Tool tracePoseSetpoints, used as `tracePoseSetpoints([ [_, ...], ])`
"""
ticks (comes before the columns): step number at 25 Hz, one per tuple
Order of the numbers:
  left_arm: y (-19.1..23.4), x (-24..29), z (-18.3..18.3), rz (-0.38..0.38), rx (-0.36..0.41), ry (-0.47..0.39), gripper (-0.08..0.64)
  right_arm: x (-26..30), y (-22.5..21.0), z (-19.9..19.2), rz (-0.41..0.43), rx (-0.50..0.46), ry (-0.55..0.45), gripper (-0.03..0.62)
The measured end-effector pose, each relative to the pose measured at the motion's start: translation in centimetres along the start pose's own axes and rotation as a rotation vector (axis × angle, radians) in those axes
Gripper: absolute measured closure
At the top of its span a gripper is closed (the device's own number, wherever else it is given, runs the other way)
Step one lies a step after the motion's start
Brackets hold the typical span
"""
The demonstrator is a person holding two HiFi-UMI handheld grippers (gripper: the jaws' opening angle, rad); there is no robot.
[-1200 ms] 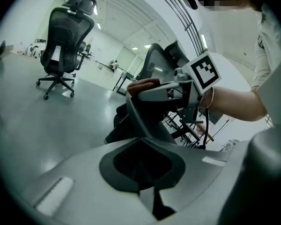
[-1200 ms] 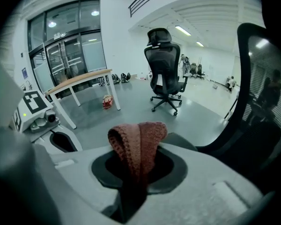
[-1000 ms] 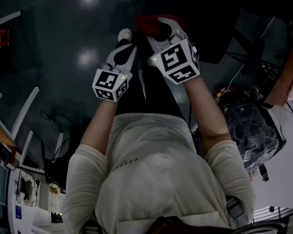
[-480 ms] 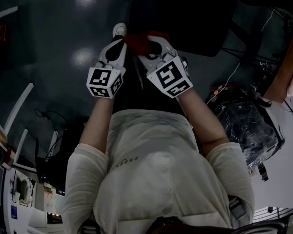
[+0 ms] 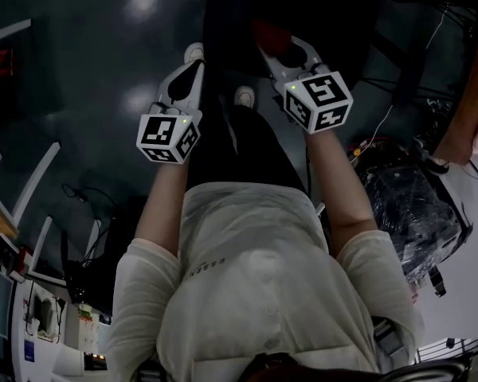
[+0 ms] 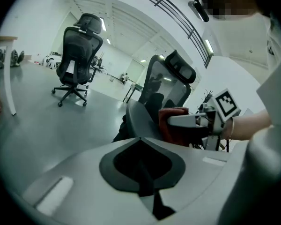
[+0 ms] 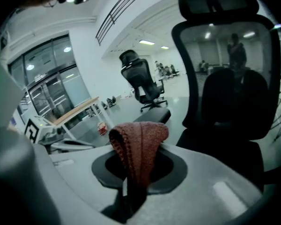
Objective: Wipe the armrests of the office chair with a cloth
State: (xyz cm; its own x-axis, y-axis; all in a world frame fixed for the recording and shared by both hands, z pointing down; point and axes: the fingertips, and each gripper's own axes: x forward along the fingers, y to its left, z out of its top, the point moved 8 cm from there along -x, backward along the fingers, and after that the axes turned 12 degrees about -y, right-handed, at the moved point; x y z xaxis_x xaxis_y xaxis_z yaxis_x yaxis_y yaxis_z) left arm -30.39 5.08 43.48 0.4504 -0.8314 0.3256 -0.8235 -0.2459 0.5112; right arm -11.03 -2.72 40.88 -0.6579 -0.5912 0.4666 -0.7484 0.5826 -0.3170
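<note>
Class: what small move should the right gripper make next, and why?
Probably lower the cloth onto the armrest and start a stroke. The right gripper is shut on the cloth, held beside the armrest; whether they touch is unclear.

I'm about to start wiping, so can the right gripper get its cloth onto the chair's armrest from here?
Probably yes. The right gripper is shut on the red cloth, and the armrest lies just beyond it with nothing visible between; the left gripper, jaws together, is off to the side.
</note>
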Motion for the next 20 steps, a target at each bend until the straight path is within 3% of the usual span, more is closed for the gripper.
tracePoseSetpoints([
  [3, 0.4, 1.0, 0.5, -0.021, 0.012, 0.013, 0.545, 2.5, -4.3, 2.3, -0.126, 0.042, -0.082, 0.538],
  [6, 0.6, 1.1, 0.5, -0.047, 0.022, 0.021, 0.545, 5.4, -7.0, 4.0, -0.173, 0.072, -0.154, 0.538],
  [12, 0.5, 1.1, 0.6, -0.082, 0.014, 0.053, 0.545, 9.0, -8.4, 5.0, -0.143, 0.123, -0.219, 0.538],
  [20, 0.5, 0.9, 0.5, -0.066, 0.042, 0.018, 0.551, 7.1, -5.9, 3.1, -0.080, 0.183, -0.234, 0.538],
])
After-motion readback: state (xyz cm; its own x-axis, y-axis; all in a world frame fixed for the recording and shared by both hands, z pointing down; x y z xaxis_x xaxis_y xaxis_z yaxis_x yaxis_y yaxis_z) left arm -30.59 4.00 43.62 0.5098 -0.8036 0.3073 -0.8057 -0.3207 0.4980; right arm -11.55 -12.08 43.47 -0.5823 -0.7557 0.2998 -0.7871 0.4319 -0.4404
